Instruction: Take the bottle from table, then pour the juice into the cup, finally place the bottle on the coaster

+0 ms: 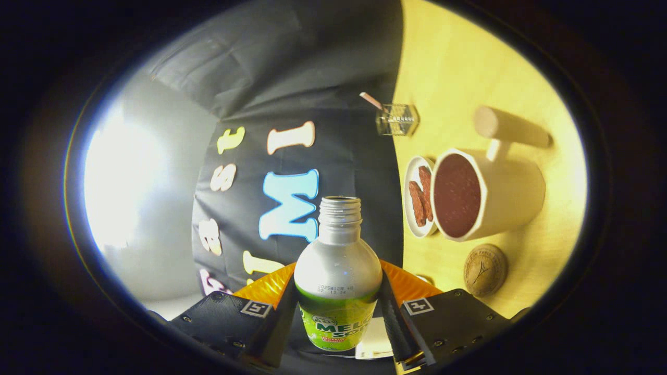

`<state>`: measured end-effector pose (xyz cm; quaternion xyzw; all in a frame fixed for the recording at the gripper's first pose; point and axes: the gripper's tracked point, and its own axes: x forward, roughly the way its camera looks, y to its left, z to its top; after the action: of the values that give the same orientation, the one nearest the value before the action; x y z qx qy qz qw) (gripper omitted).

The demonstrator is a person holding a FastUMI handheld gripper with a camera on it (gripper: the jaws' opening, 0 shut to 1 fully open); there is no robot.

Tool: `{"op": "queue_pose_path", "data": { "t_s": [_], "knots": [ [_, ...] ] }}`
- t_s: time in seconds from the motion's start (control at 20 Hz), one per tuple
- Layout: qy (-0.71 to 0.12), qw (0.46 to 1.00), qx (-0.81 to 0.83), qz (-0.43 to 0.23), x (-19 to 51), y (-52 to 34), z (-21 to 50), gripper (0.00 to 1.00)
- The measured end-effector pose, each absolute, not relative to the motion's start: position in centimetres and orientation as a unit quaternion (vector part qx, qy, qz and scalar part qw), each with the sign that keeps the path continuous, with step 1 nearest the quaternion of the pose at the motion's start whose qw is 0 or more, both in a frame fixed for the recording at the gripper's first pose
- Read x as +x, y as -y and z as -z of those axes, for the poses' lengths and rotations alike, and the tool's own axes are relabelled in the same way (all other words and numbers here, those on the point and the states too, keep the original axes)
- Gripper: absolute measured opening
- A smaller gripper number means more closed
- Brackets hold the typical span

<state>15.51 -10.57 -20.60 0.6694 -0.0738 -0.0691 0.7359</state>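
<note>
Hand-held gripper (337, 307) pinches our open bottle (337, 281) between both fingers. We see the cup (487, 195) lying beyond, to the right, the coaster (485, 270) nearer.

Glossy, seemingly metal bottle (337, 271); matt cup (487, 195); wooden coaster (485, 270)

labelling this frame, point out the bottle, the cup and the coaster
bottle (337, 271): gripper view, on its pale shoulder, between the claw's fingers
cup (513, 195): gripper view, on its outer wall
coaster (485, 270): gripper view, on its round top
</note>
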Motion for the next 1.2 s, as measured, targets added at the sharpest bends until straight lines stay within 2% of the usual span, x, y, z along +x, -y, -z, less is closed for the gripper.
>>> {"op": "queue_pose_path", "data": {
  "t_s": [0.2,0.4,0.55,0.65,0.95,1.2],
  "knots": [
    [0.052,0.827,0.557,0.057,15.0,7.3,17.5,0.77],
    [0.041,0.894,0.442,0.061,14.4,5.0,14.5,0.77],
    [0.023,0.941,0.320,0.106,13.6,5.9,13.0,0.76],
    [0.020,0.958,0.250,0.140,13.1,6.8,11.4,0.77],
    [0.002,0.982,0.043,0.183,13.0,7.1,8.2,0.77],
    [-0.012,0.987,-0.065,0.144,14.9,5.5,8.6,0.77]
  ]
}}
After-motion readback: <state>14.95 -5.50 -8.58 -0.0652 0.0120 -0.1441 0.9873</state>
